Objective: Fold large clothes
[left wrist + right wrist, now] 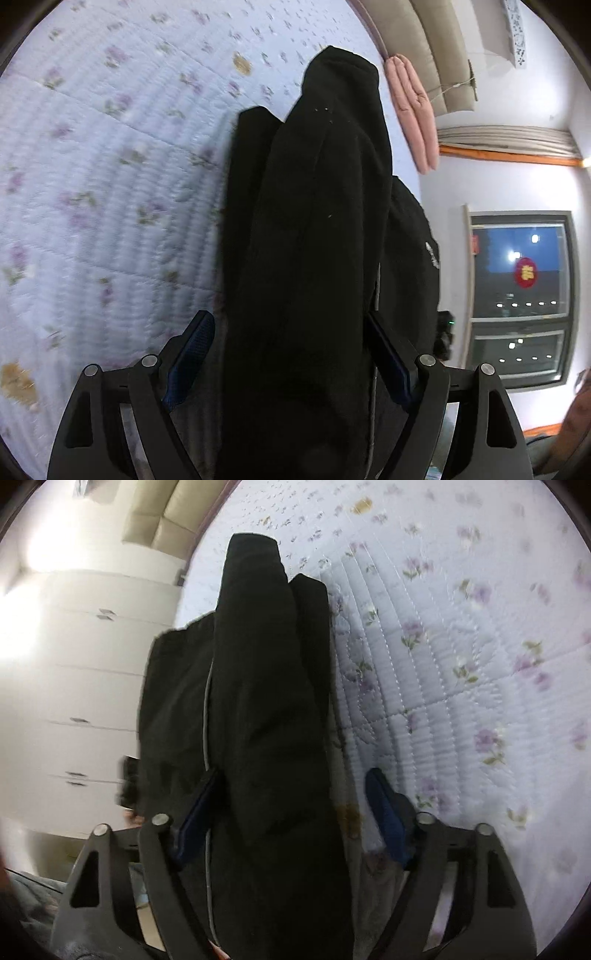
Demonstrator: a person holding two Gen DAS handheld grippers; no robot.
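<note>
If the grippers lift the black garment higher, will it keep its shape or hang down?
The black garment will probably hang limp: it already drapes in soft folds between the left gripper fingers. It looks thick, so perhaps rather heavy. The right gripper stands wide, so cloth there may slip.

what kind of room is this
Most likely a bedroom: a quilted floral bedspread lies under the black garment, with a padded headboard, a white wardrobe and a night window.
</note>
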